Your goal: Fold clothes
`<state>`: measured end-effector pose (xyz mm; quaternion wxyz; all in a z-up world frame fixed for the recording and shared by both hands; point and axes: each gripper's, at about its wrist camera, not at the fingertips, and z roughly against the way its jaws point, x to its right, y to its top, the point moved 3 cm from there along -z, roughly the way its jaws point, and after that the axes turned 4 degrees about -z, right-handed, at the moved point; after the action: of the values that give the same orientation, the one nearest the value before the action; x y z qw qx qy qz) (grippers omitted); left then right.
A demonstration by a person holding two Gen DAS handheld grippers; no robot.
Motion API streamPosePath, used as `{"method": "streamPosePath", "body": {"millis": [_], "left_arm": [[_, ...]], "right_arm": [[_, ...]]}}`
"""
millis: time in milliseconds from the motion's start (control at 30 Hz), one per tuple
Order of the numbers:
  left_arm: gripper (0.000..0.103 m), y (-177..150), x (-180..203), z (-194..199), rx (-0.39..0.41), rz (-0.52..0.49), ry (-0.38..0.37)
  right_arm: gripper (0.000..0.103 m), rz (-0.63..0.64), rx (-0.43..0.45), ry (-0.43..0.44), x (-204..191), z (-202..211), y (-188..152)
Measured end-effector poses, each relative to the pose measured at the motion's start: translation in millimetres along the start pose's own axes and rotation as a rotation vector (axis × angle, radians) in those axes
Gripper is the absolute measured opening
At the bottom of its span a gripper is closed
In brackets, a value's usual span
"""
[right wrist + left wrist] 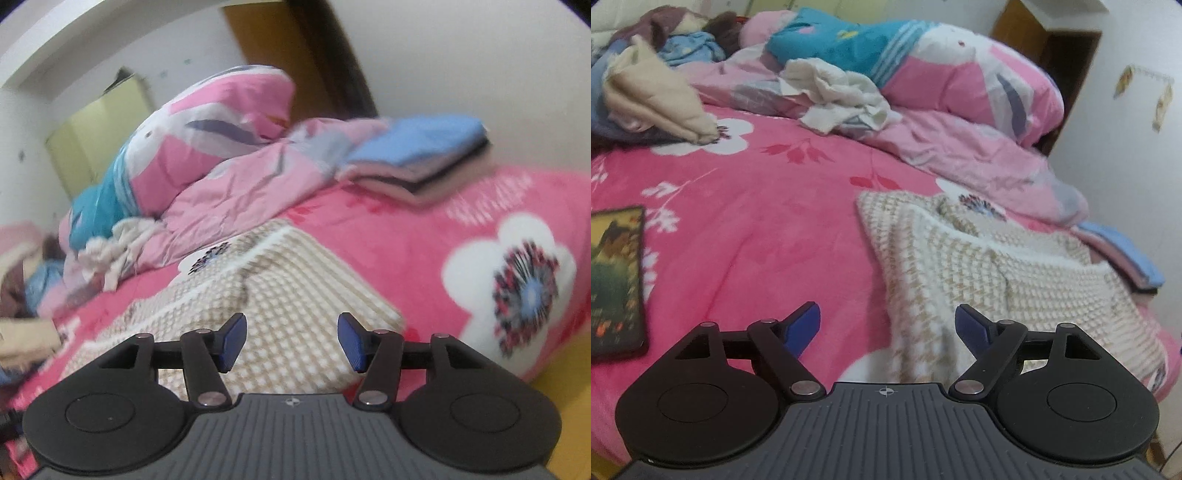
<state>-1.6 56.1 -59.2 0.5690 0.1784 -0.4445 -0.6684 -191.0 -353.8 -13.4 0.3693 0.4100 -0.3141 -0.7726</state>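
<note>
Bright pink fleece bedding printed with white flowers [738, 229] covers the bed on which everything is laid. On it, the beige-and-white houndstooth knitted garment [979, 280] is seen folded flat into a rough rectangle, lying at about four o'clock in the left wrist view and at the centre of the right wrist view [280, 295]. One sleeve-like flap is folded across its top.

The left gripper [886, 328] is held above the bedding with its blue-padded jaws spread wide; nothing is caught between them, and the garment's near edge is seen just beyond the right-hand pad. The right gripper [291, 341] is likewise spread, its pads apart and empty, with the knitted fabric showing in the gap beneath them. The right wrist view is blurred and tilted.

Beyond the garment, at twelve to one o'clock in the left wrist view, a rumpled pale pink patchwork duvet with teal and white panels [960, 110] is heaped. A crumpled white cloth [842, 96] rests against it. At ten o'clock, a pile of unfolded clothes in cream, blue and brown [653, 85] is spread out. A dark-framed picture book with a green cover [613, 280] lies at nine o'clock. At three o'clock, a stack of folded clothes topped with light blue [1123, 247] is seen near the bed's edge by the white wall [1126, 147].
</note>
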Motion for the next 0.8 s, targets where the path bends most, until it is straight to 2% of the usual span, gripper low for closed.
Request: {"method": "streamPosePath", "body": {"millis": [200,367,533,800], "left_arm": [[0.084,19,24,-25,-0.072,-0.106,0.027],[0.089,27,45,-43,-0.093,-0.210,0.058],[0.090,31,57,-58,-0.126,-0.260,0.073],[0.097,34,71,-79,-0.179,-0.346,0.090]], "right_arm": [[0.058,0.208,-0.042,0.018,-55,-33,-1],[0.057,0.320,-0.101,0.085,-91,-61,-5],[0.057,0.431,-0.148,0.105,-118,-82,-14],[0.057,0.467,-0.206,0.119,-127,-113,-21]]}}
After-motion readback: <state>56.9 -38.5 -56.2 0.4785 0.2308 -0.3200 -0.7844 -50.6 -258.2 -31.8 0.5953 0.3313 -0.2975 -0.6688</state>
